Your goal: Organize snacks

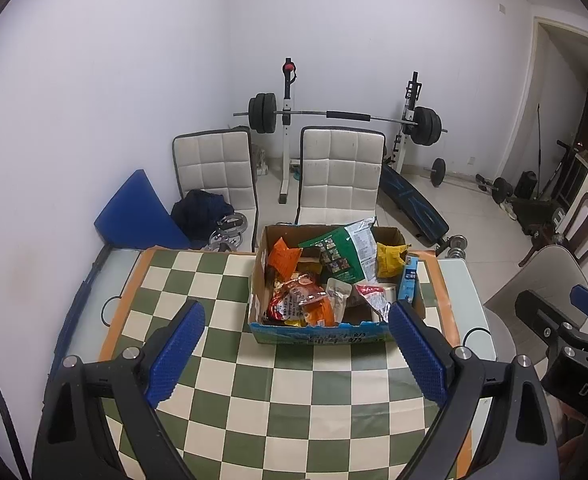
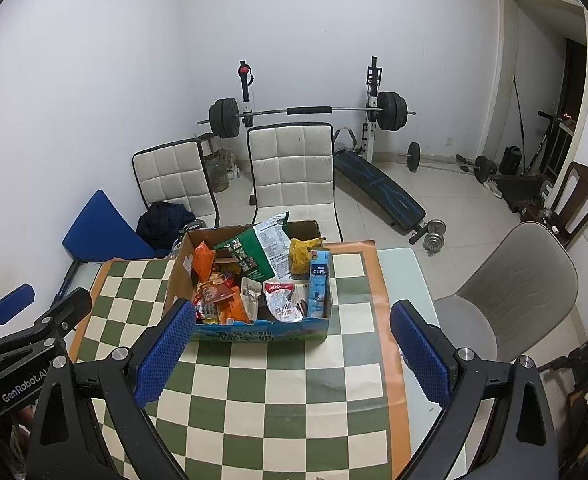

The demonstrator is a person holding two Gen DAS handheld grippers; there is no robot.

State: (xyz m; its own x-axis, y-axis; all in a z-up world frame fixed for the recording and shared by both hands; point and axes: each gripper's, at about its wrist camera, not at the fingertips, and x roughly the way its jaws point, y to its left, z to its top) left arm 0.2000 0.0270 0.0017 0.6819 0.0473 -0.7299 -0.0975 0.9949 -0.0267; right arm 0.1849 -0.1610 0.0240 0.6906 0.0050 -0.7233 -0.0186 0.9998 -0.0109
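Snacks all boxed, both tongs wide and empty.
We see the snacks (image 1: 314, 280) heaped in the cardboard box (image 1: 322, 334) on the desk (image 1: 197, 280); left tongs (image 1: 294, 346) and right tongs (image 2: 294, 350) hover short — sorted already, or awaiting sorting.

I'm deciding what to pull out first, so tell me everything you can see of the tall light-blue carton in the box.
The light-blue carton is a slim rectangular pack, apparently printed cardboard, with a dark blue label band and small text too fine to read. It stands upright at the right side of the cardboard box, against its right wall, its top poking above the rim. A white-and-red pouch lies just left of it. Neither tool touches it.
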